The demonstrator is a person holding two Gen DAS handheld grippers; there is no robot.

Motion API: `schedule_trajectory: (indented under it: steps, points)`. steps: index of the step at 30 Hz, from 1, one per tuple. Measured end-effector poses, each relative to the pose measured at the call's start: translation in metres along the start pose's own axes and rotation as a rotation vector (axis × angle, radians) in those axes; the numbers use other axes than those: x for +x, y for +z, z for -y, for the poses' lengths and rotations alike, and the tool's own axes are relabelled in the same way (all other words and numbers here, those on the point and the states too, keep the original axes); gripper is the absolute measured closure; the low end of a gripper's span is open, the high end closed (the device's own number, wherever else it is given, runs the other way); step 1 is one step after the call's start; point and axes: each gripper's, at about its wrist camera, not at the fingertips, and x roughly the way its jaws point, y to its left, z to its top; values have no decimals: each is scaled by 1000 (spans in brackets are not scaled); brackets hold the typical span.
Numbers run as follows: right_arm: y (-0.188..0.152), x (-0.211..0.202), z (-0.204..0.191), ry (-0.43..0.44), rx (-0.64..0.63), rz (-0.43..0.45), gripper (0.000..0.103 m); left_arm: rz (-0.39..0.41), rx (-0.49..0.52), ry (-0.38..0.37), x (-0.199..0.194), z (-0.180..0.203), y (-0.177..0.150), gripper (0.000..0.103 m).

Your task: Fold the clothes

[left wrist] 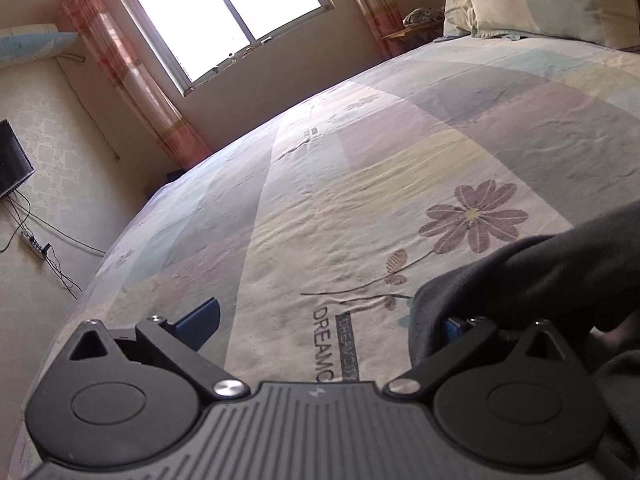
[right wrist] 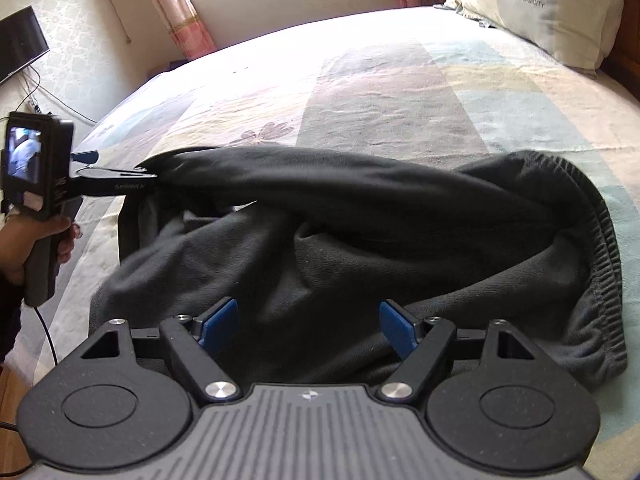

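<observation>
While the left wrist view catches only a corner of the dark garment (left wrist: 532, 276) draped over one finger of the left hand-held gripper (left wrist: 332, 320), the right wrist view shows it bunched across the bed (right wrist: 400, 92). There the right hand-held gripper (right wrist: 308, 326) hovers spread wide, gripping nothing. Whether the left one, jaws apart, truly pinches the cloth stays hidden.

A wide bed under a pastel patchwork floral sheet (right wrist: 400, 92) carries a cream printed pillow (right wrist: 548, 8). Pink checked curtains (left wrist: 120, 68) flank a bright window (left wrist: 228, 12). A black screen (left wrist: 12, 160) hangs on the wall.
</observation>
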Motion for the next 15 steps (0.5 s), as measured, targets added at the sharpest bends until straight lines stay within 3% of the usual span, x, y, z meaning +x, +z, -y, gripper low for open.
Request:
schedule_trajectory:
  steps: [10, 15]
  points:
    - [10, 10, 12, -20, 49, 16, 21, 0, 97, 32, 63, -11, 31, 0]
    - [13, 16, 14, -27, 65, 17, 21, -27, 89, 14, 96, -15, 56, 0]
